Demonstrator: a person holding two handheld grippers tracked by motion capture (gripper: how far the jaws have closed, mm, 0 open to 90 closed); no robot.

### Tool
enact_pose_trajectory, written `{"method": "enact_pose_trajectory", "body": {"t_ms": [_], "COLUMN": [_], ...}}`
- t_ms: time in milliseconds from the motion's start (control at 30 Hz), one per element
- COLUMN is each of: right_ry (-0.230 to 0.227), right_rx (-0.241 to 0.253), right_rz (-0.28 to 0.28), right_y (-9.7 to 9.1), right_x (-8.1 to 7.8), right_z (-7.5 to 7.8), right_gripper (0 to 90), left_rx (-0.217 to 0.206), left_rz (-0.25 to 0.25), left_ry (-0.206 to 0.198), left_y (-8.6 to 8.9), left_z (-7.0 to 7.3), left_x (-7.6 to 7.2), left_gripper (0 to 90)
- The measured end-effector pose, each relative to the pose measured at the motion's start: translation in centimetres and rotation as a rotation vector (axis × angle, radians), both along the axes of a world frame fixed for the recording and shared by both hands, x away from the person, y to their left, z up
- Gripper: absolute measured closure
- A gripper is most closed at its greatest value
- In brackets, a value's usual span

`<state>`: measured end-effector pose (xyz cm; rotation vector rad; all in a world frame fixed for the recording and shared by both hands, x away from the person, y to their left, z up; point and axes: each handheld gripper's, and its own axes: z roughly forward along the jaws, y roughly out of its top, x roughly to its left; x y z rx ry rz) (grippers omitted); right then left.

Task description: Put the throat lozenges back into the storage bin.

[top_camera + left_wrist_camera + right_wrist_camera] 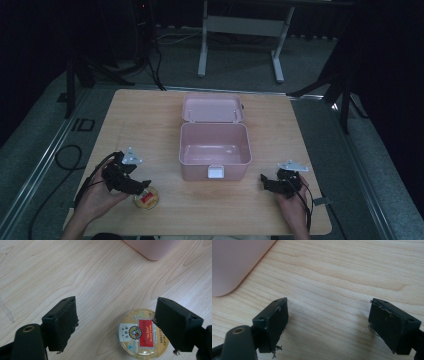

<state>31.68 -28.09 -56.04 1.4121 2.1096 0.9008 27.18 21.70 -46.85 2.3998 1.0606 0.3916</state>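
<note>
- Looking from above, the open pink box [215, 142] sits between both grippers.
- Left gripper [115, 325], jaws spread, hangs over a round tin [141, 333], label readable.
- Right gripper [328, 325], spread, holds nothing.

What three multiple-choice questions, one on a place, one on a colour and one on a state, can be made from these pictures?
1. Where does the round tin lie?
A. inside the box
B. on the table, beside the left gripper
C. on the floor

2. What colour is the box?
A. blue
B. green
C. pink

3. How is the box lid?
A. open, swung back
B. shut and latched
C. taken off and laid aside

Answers:
1 B: the tin rests on the wooden table, partly under one left jaw.
2 C: walls and lid are pale pink.
3 A: the high view shows the lid folded back and the inside bare.
</note>
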Motion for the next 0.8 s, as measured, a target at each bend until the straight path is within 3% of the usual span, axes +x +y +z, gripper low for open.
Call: {"method": "enact_pose_trajectory", "body": {"t_ms": [800], "right_ry": [0.0], "right_rx": [0.0], "right_rz": [0.0], "right_y": [0.0], "right_x": [0.0], "right_z": [0.0], "right_gripper": [16.0], "left_rx": [0.069], "left_rz": [-0.114], "left_ry": [0.061], "left_y": [-1.4], "left_z": [-1.0], "left_x": [-0.3], "left_gripper": [21.0]}}
